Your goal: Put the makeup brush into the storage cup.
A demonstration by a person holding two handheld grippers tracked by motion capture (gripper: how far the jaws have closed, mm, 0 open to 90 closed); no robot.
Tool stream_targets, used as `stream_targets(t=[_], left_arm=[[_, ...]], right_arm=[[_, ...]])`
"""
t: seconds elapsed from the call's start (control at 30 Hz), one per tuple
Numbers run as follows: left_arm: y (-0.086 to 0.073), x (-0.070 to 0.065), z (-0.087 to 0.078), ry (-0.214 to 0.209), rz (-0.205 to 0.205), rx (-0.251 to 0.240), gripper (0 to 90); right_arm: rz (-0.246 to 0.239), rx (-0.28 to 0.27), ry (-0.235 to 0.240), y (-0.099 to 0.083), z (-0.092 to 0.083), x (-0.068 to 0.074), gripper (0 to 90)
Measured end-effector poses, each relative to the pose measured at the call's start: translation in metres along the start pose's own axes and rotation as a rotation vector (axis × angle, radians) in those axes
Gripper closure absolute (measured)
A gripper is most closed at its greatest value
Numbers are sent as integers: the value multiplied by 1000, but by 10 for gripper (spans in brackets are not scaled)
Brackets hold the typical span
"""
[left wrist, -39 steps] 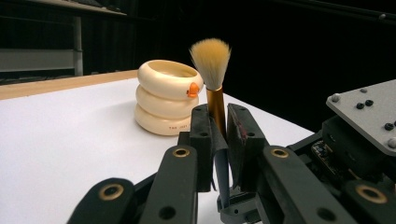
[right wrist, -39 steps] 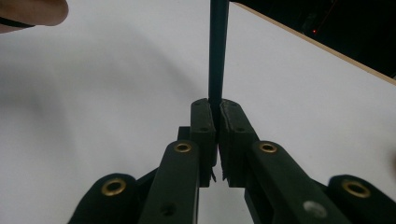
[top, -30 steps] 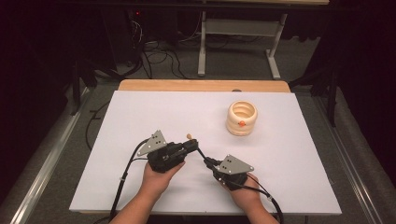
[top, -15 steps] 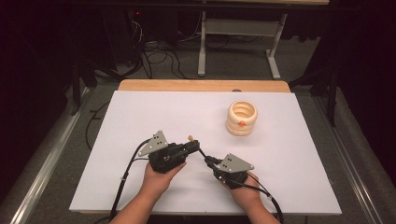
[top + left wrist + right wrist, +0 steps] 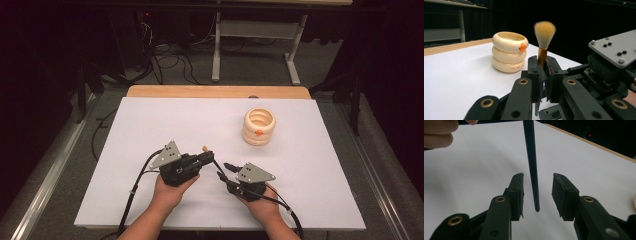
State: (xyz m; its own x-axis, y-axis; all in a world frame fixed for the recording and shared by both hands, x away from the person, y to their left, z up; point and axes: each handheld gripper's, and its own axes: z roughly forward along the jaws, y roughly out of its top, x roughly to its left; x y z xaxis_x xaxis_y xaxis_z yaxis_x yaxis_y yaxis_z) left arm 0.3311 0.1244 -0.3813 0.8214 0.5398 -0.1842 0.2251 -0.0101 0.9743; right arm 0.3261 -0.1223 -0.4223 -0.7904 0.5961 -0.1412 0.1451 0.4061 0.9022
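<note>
Beside the empty ringed cup (image 5: 259, 126), left gripper (image 5: 209, 157) clamps the brush (image 5: 544, 40); right gripper (image 5: 223, 171) has just been opening around its handle.

The left gripper (image 5: 543, 72) has its two black jaws pressed tight on the gold collar of a brush (image 5: 544, 37), whose tan bristles stand upright above them. Behind and to the left, a cream ringed cup (image 5: 509, 51) with a small orange knob sits on the white table (image 5: 456, 75). At the right edge is the grey plate of the other gripper (image 5: 614, 50).
</note>
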Motion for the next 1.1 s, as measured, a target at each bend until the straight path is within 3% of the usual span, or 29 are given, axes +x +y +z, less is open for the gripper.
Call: stream_targets(t=[0.43,0.77,1.1], left_arm=[[-3,-5,4,17,40,31,839],[-3,-8,5,19,58,32,839],[-4,-12,7,14,68,39,839]], right_arm=[[35,-54,0,6,-6,0,593],[16,-88,11,13,-9,4,649],[5,-96,-19,18,-10,10,722]])
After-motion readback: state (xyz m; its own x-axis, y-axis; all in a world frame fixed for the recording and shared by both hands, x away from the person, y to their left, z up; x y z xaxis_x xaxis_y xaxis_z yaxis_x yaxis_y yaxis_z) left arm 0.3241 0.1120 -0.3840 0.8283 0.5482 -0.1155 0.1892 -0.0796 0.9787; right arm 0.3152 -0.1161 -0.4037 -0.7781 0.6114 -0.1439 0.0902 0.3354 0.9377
